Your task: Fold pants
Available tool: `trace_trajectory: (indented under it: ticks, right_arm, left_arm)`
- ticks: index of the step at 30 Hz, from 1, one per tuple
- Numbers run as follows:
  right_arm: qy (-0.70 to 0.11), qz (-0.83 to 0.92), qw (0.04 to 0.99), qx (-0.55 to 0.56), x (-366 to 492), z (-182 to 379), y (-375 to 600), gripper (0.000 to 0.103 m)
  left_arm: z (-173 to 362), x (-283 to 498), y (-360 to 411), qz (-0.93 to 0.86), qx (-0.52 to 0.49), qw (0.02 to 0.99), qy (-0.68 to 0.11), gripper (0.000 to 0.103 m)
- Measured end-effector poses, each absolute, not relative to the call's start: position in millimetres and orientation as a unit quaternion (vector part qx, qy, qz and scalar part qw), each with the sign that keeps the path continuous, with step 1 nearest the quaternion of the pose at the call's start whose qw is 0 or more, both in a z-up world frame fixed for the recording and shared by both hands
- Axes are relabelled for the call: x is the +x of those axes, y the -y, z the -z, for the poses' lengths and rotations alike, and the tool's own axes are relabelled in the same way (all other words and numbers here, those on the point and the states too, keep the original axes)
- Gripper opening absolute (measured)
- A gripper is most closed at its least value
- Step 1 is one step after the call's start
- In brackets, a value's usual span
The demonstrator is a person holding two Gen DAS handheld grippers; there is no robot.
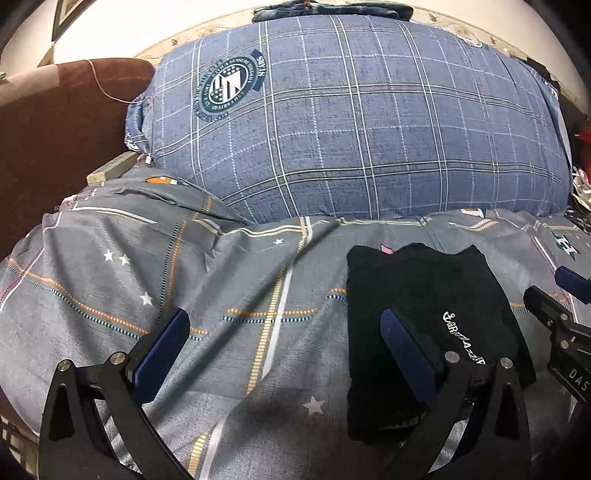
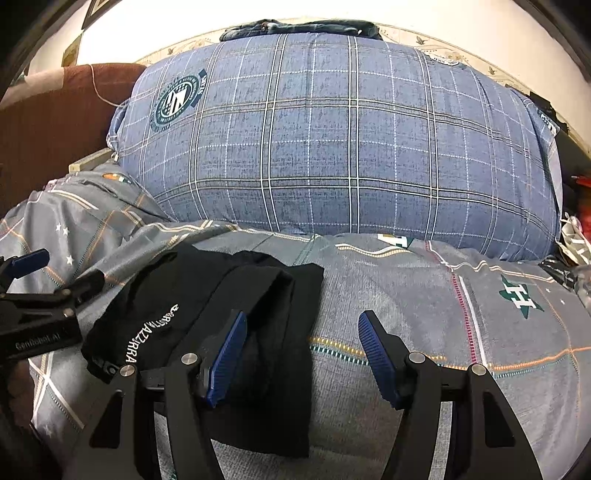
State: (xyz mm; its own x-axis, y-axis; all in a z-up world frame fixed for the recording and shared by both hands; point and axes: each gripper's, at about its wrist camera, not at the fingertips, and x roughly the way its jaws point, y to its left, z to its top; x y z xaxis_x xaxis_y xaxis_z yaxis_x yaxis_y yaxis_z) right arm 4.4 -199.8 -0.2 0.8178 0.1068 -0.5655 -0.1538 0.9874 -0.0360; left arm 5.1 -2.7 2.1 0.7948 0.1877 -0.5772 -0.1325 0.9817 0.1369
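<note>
The black pants (image 1: 432,325) with white lettering lie folded into a compact rectangle on the grey patterned bedspread (image 1: 221,295). My left gripper (image 1: 284,325) is open and empty; its right finger hangs over the pants' left edge. In the right wrist view the pants (image 2: 221,314) lie at lower left. My right gripper (image 2: 303,332) is open and empty, its left finger over the pants' right part and its right finger over bare bedspread (image 2: 424,295). Each gripper shows at the edge of the other's view: the right gripper (image 1: 554,291), the left gripper (image 2: 48,273).
A large blue plaid pillow (image 1: 351,122) lies across the back of the bed, with folded denim (image 1: 325,11) behind its top. A brown sofa or headboard (image 1: 55,140) stands at left. Dark and red clutter (image 2: 576,206) sits at the right edge.
</note>
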Motion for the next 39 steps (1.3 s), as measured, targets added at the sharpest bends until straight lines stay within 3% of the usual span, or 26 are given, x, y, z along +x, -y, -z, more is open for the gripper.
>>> trace_trajectory:
  ticks: [39]
  right_arm:
    - [-0.301, -0.068, 0.949, -0.063, 4.9, 6.3, 191.0, 0.065]
  left_arm:
    - [5.9, 11.4, 7.4, -0.072, 0.054, 0.938, -0.333, 0.103]
